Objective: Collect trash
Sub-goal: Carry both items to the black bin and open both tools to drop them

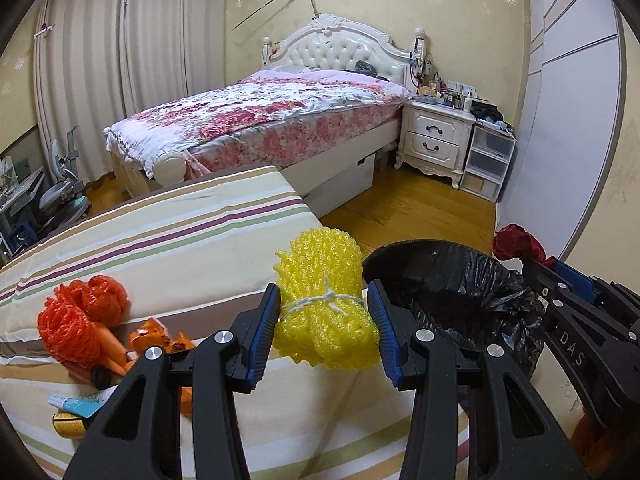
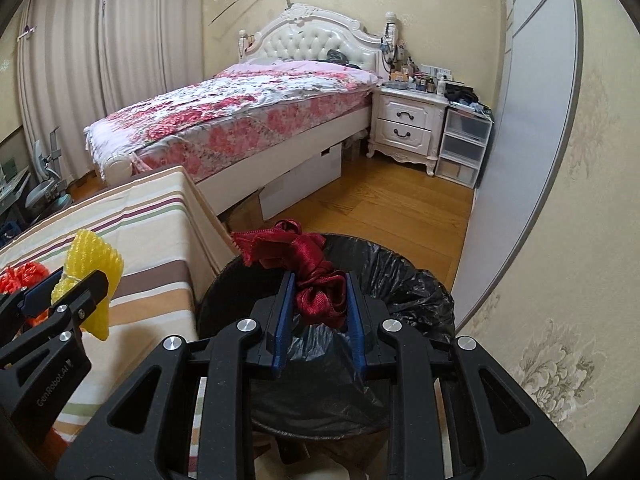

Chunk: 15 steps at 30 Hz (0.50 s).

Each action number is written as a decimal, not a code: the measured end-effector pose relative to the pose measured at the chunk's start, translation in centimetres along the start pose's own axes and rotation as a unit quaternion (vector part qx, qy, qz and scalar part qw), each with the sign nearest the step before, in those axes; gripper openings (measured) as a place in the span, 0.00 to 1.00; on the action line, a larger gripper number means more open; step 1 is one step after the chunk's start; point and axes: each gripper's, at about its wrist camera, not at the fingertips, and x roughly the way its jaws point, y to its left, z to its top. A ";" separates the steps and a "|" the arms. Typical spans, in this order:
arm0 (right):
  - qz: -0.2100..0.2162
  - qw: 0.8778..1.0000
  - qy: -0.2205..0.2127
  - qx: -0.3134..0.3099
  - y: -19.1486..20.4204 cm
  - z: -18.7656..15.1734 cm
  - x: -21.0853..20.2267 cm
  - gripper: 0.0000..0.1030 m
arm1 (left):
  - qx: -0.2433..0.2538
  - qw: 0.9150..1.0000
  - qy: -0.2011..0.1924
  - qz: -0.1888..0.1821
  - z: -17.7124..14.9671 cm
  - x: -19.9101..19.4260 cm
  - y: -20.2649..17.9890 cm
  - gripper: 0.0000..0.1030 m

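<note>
The left tool (image 1: 324, 320) squeezes a bumpy yellow foam net (image 1: 324, 304), tied in a bundle with white string. It hangs over the edge of the striped tabletop (image 1: 180, 232), just beside the bin. The right tool (image 2: 320, 304) pinches a shiny, crumpled red ribbon (image 2: 316, 276) above the round bin (image 2: 420, 292), which has a wrinkly black bag inside. A scrunched orange net (image 1: 80, 316) and small wrappers lie on the tabletop.

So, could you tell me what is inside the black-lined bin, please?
Only the black liner shows inside the bin; the right gripper and its red ribbon cover the bottom.
</note>
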 end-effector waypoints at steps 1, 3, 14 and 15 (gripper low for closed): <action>-0.001 1.000 0.001 0.003 -0.1 0.1 0.2 0.23 | 0.003 1.000 0.002 -0.002 0.2 0.4 -0.4 0.44; -0.003 1.000 0.006 0.011 -0.6 0.2 0.8 0.23 | 0.008 1.000 0.006 -0.006 0.6 1.0 -1.2 0.44; -0.022 0.999 0.021 0.039 -2.0 0.6 3.3 0.24 | 0.033 0.999 0.024 -0.015 1.9 3.9 -3.7 0.44; -0.022 0.999 0.022 0.041 -2.0 0.6 3.4 0.24 | 0.033 0.999 0.027 -0.016 2.0 4.1 -3.8 0.44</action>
